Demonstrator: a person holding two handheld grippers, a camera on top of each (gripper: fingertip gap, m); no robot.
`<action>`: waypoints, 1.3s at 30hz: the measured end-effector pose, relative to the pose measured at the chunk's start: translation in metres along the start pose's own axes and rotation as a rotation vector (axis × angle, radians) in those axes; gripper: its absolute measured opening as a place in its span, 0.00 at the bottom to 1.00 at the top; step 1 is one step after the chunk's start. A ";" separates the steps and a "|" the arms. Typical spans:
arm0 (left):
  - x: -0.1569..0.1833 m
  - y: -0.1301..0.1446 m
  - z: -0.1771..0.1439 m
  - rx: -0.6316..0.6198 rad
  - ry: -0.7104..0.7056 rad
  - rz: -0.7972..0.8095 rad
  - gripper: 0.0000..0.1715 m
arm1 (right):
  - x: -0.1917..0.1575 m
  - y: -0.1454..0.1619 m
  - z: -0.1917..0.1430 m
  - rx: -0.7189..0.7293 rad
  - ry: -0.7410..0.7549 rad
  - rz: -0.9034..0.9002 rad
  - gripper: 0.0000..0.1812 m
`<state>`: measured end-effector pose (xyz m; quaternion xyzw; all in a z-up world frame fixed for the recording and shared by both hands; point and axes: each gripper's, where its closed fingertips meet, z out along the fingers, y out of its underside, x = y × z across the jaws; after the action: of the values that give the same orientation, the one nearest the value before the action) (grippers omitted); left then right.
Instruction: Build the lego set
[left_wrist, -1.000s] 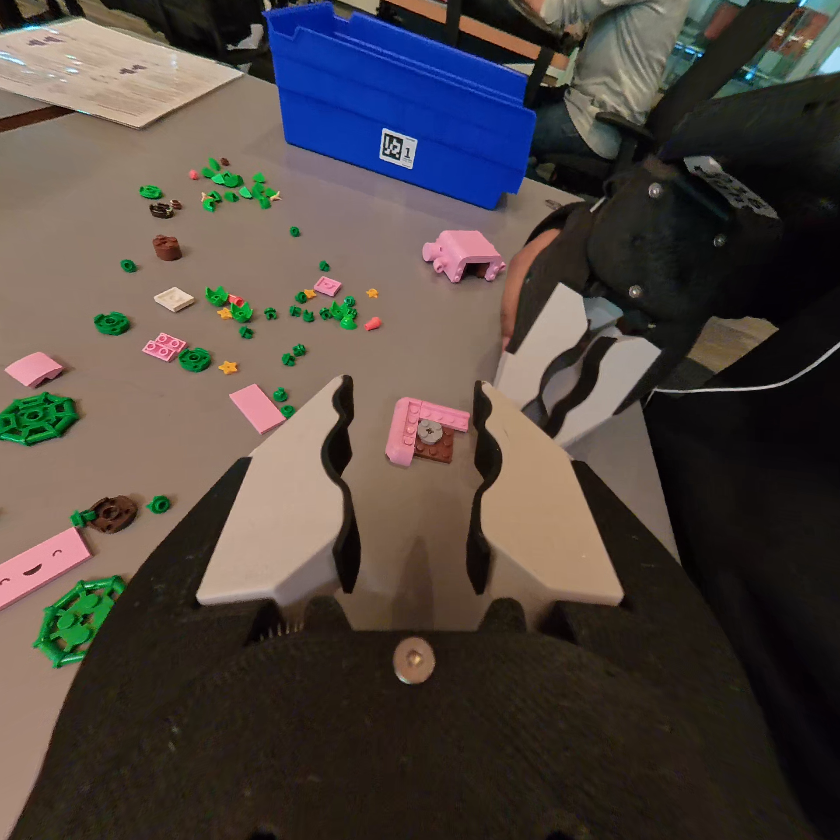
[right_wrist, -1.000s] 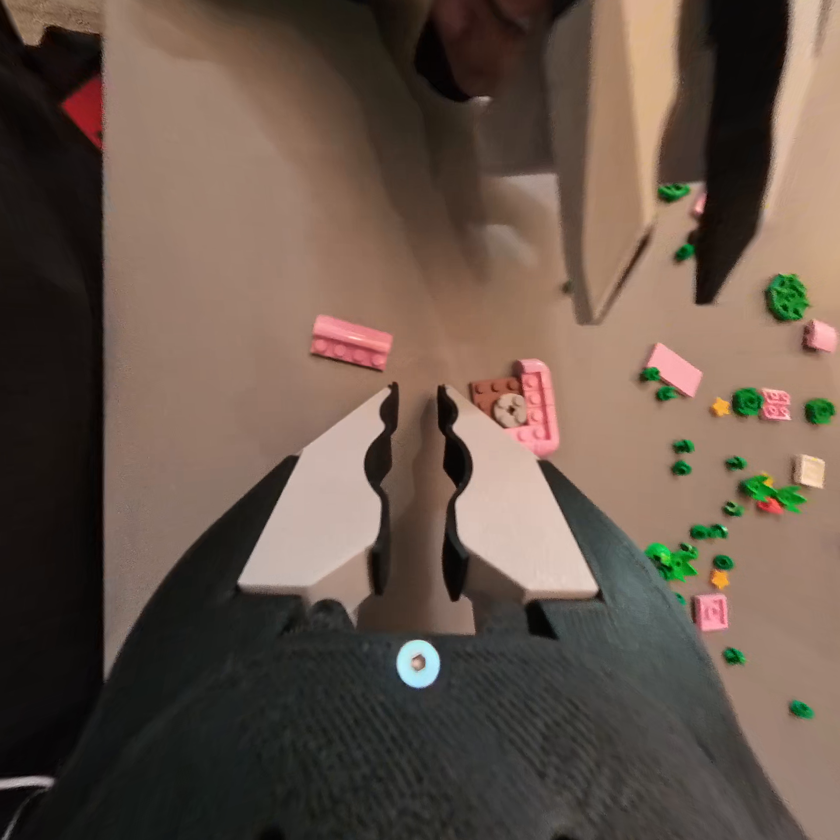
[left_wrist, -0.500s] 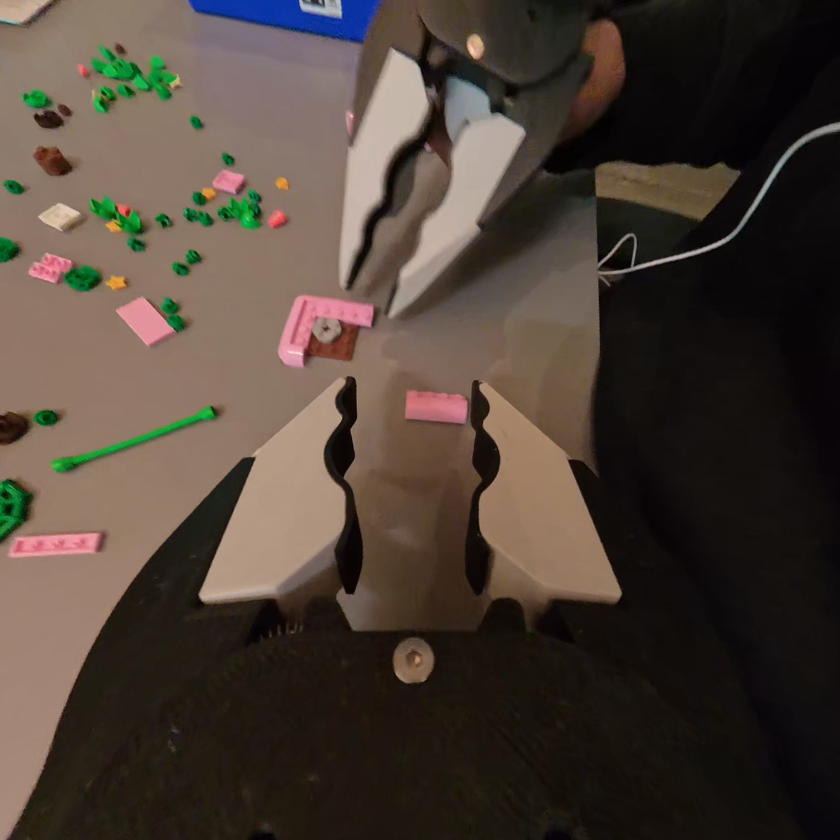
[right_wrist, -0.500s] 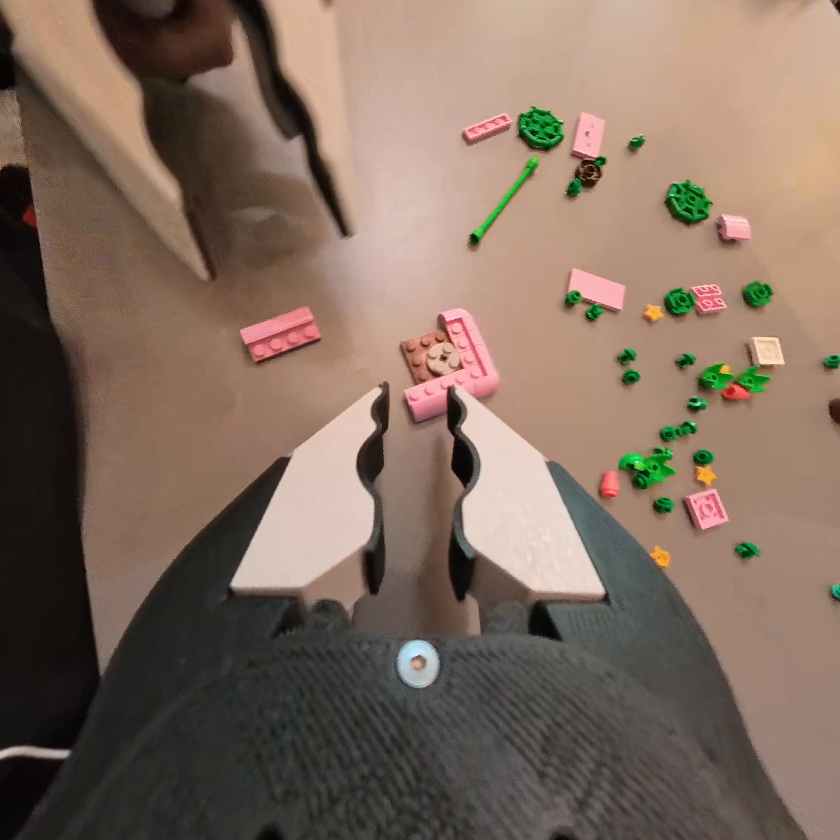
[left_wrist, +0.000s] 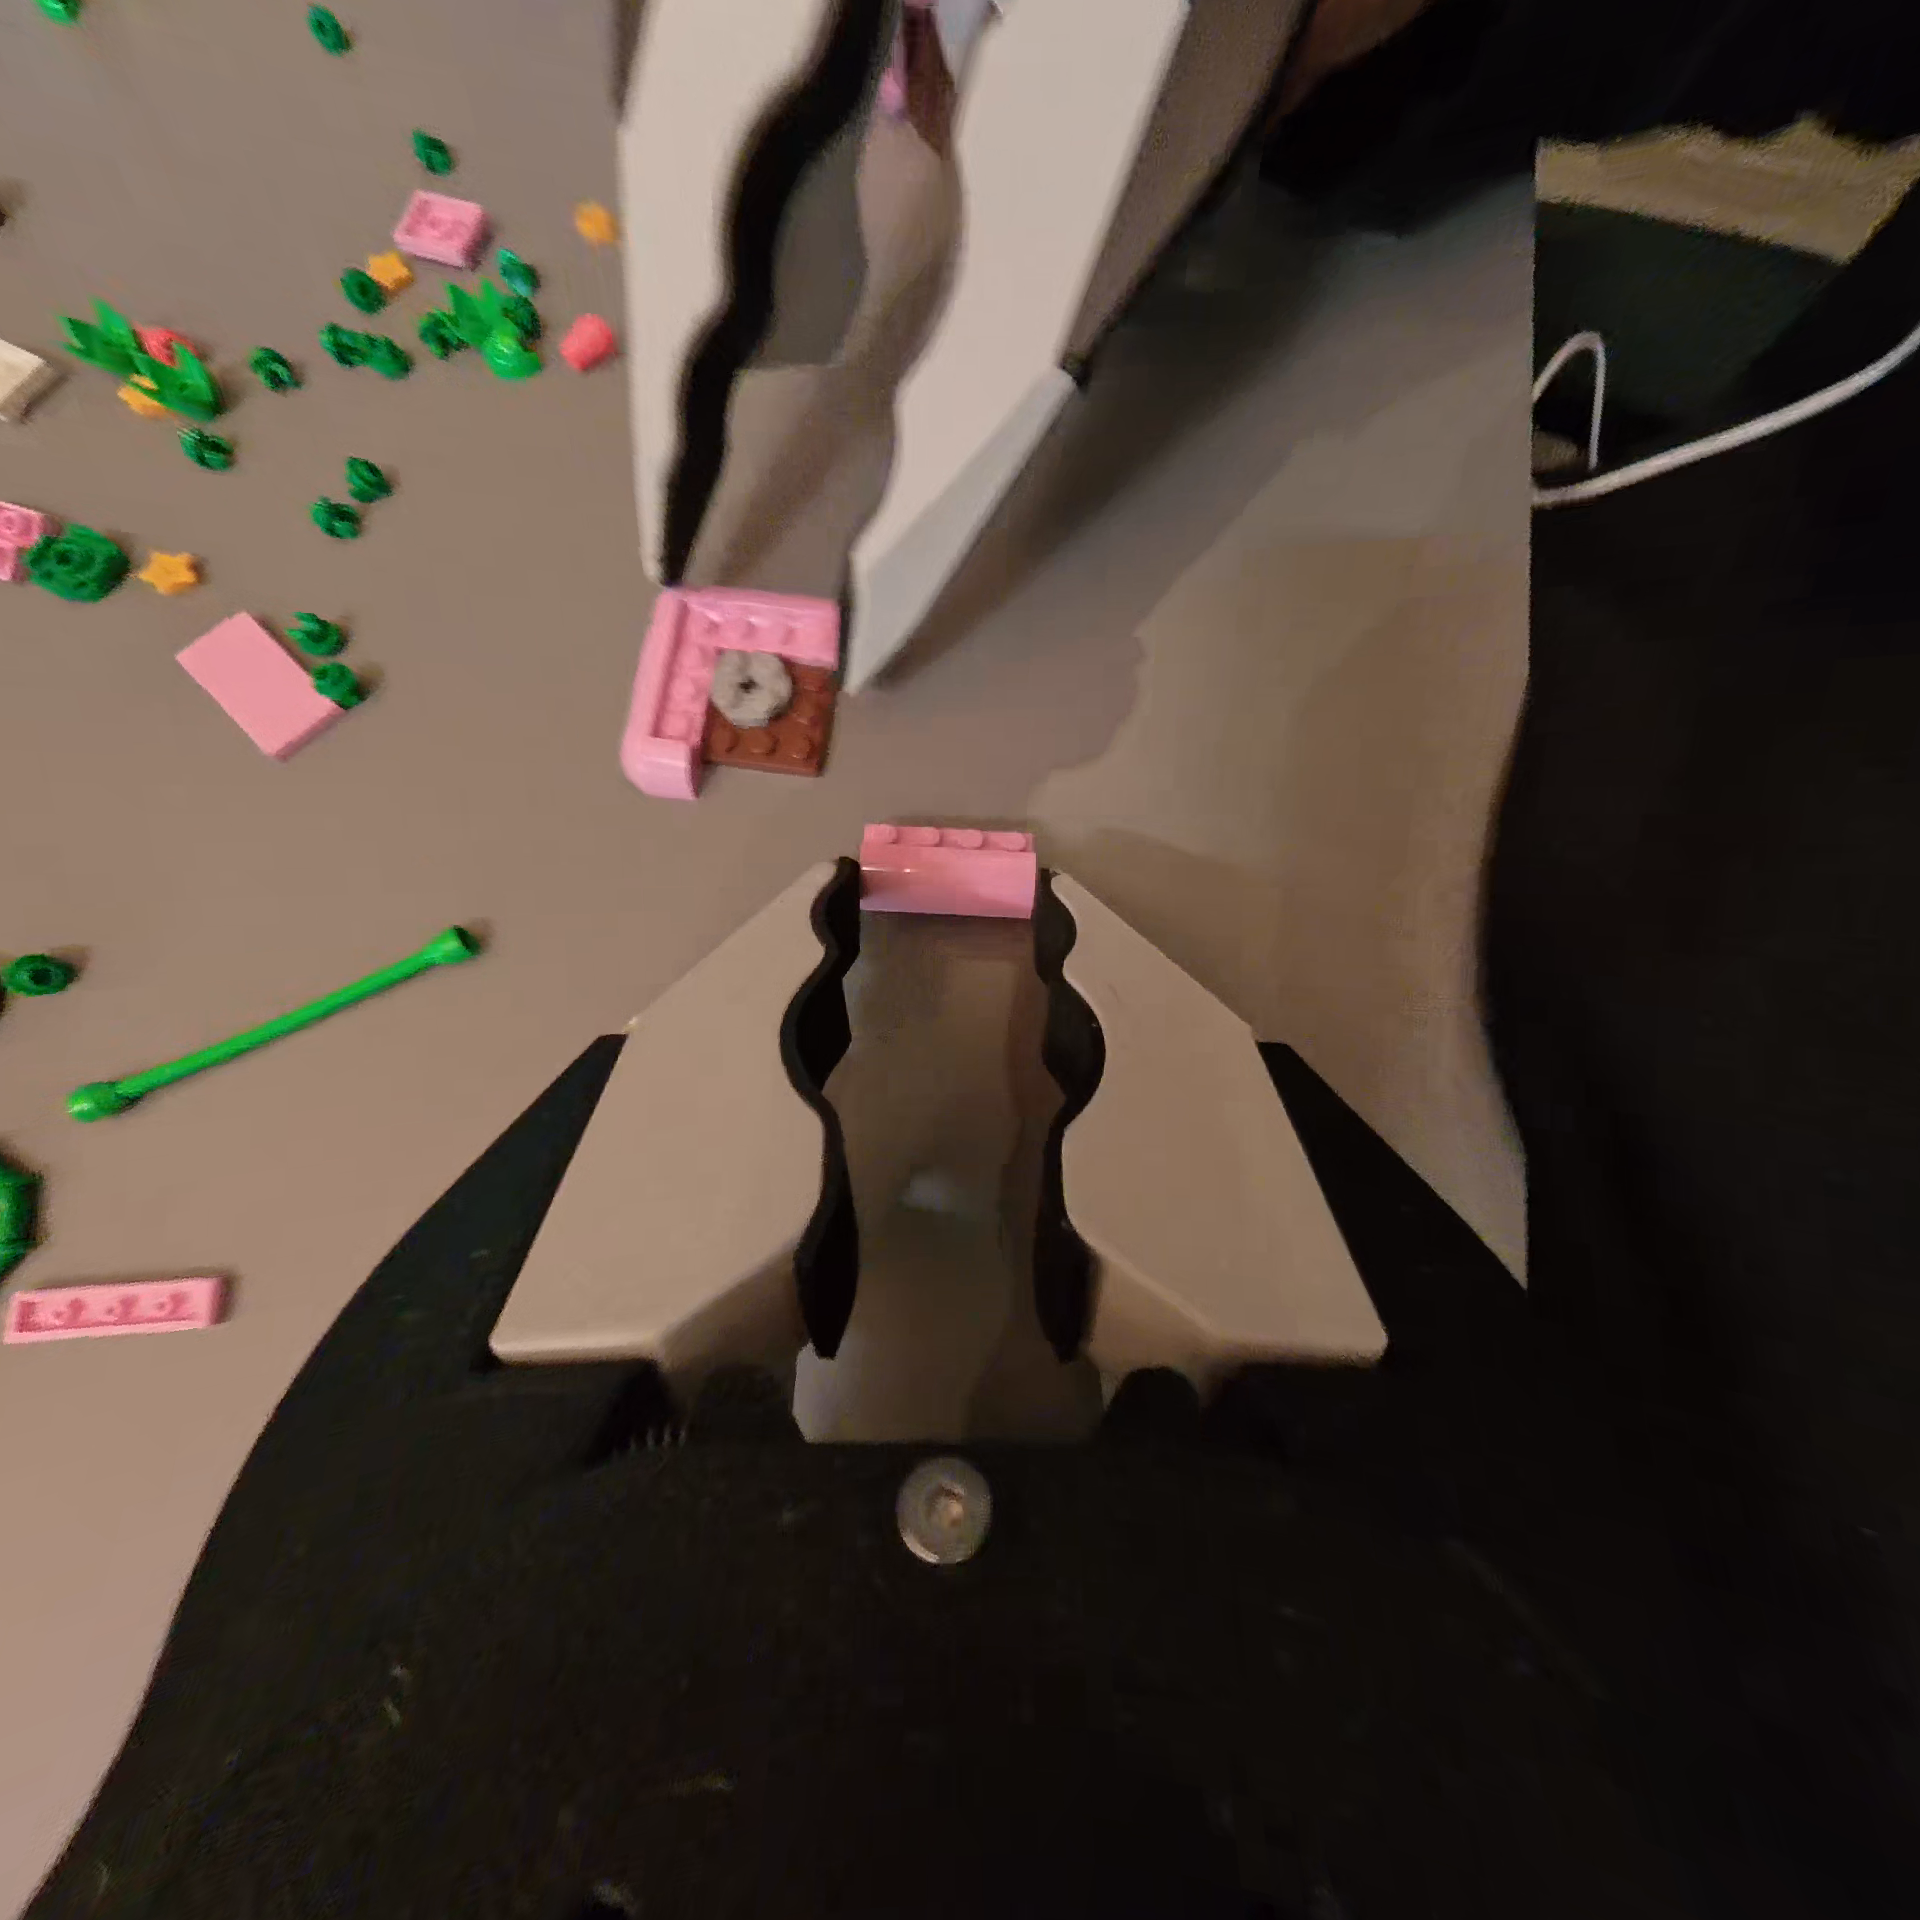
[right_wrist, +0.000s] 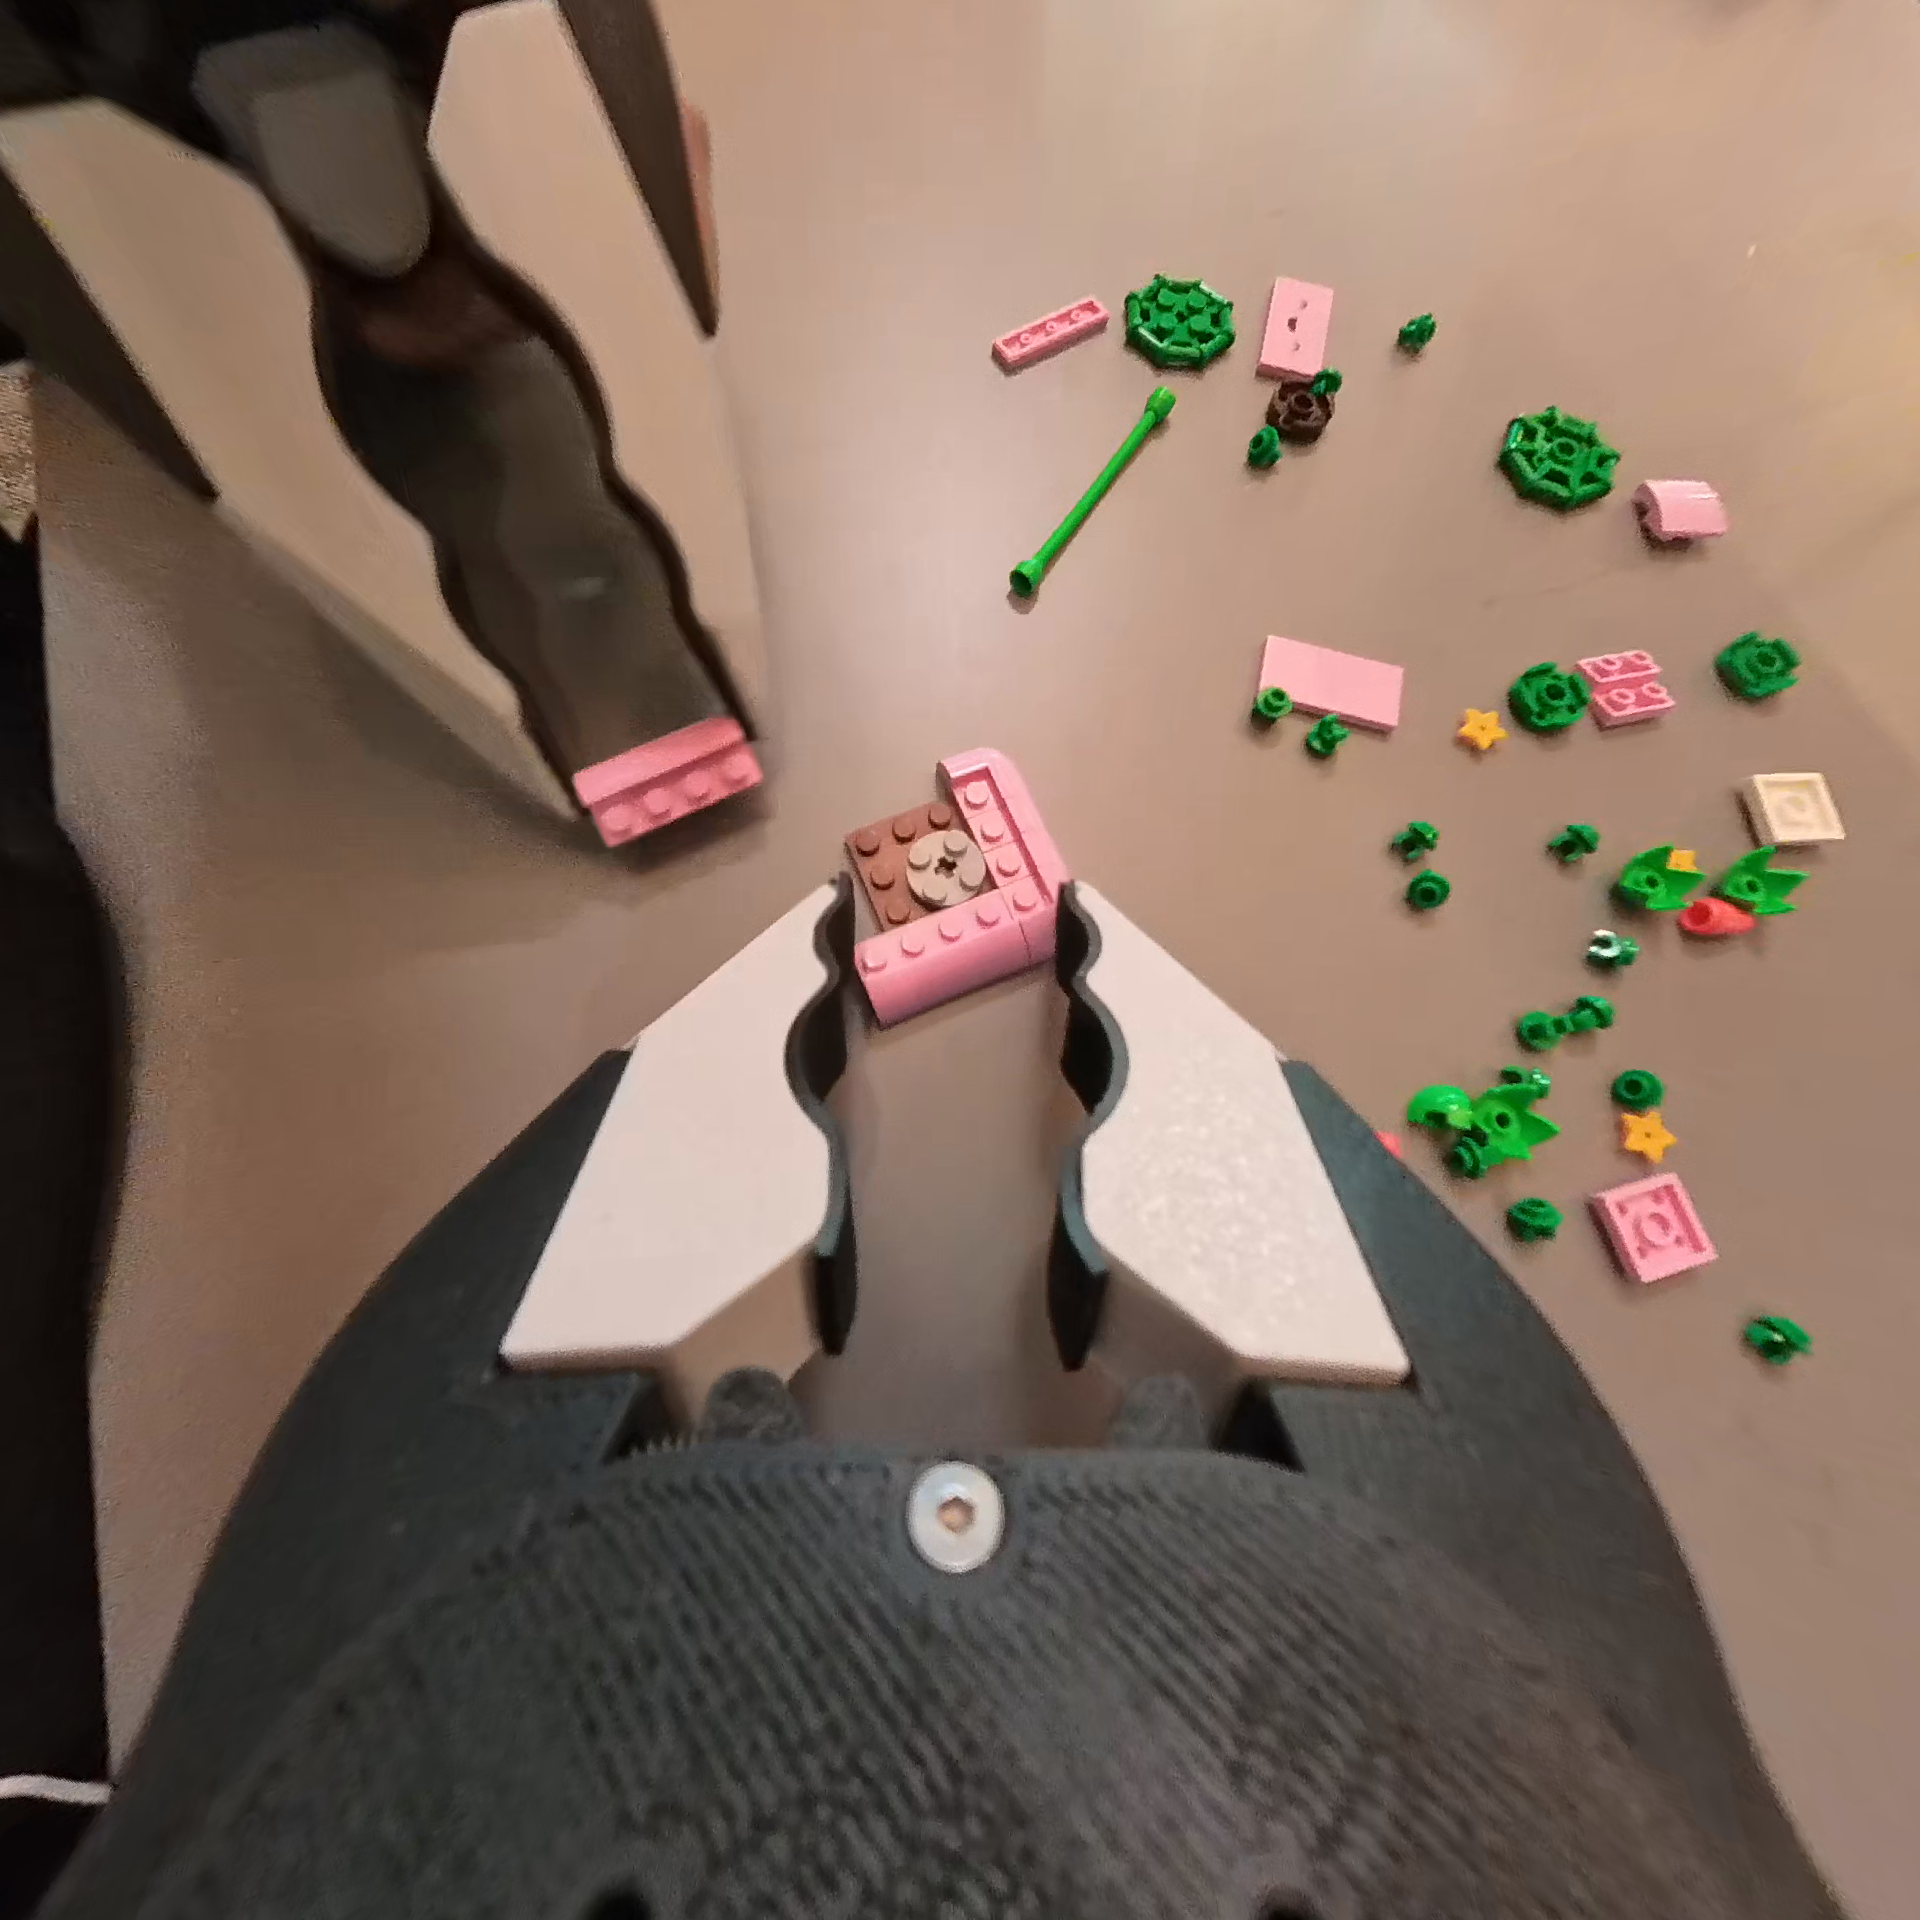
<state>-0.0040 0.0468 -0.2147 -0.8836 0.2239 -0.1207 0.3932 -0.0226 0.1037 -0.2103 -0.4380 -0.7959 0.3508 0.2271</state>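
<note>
Near the table (left_wrist: 1299, 727) edge, the left gripper (left_wrist: 945, 883) brackets a pink slope brick (left_wrist: 948, 881) endwise, both fingertips at or almost at its ends; whether the brick is clear of the surface cannot be told. Just beyond it, the right gripper (right_wrist: 951, 925) straddles the partial build (right_wrist: 951, 873), a brown plate with a grey round stud and 2 pink wall bricks forming an L, its fingertips at the ends of the nearer wall. Judgement: each pair of tongs appears to be pinching its piece. To seat the brick well, the right gripper should pin the build flat while the left aligns the brick square over the bare brown studs, then presses straight down. Loose green and pink pieces (right_wrist: 1548, 696) lie well apart.
</note>
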 end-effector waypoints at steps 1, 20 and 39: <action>-0.005 -0.006 -0.002 0.035 0.006 -0.008 0.17 | 0.000 0.001 -0.001 0.004 0.003 0.001 0.21; -0.035 -0.014 0.019 -0.022 -0.083 0.030 0.19 | 0.006 0.001 -0.005 0.064 -0.024 0.053 0.20; -0.032 -0.006 0.012 -0.031 -0.105 0.024 0.12 | -0.001 0.006 0.009 -0.010 -0.112 -0.008 0.32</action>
<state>-0.0252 0.0740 -0.2194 -0.8920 0.2152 -0.0661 0.3920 -0.0251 0.1022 -0.2201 -0.4156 -0.8110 0.3698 0.1811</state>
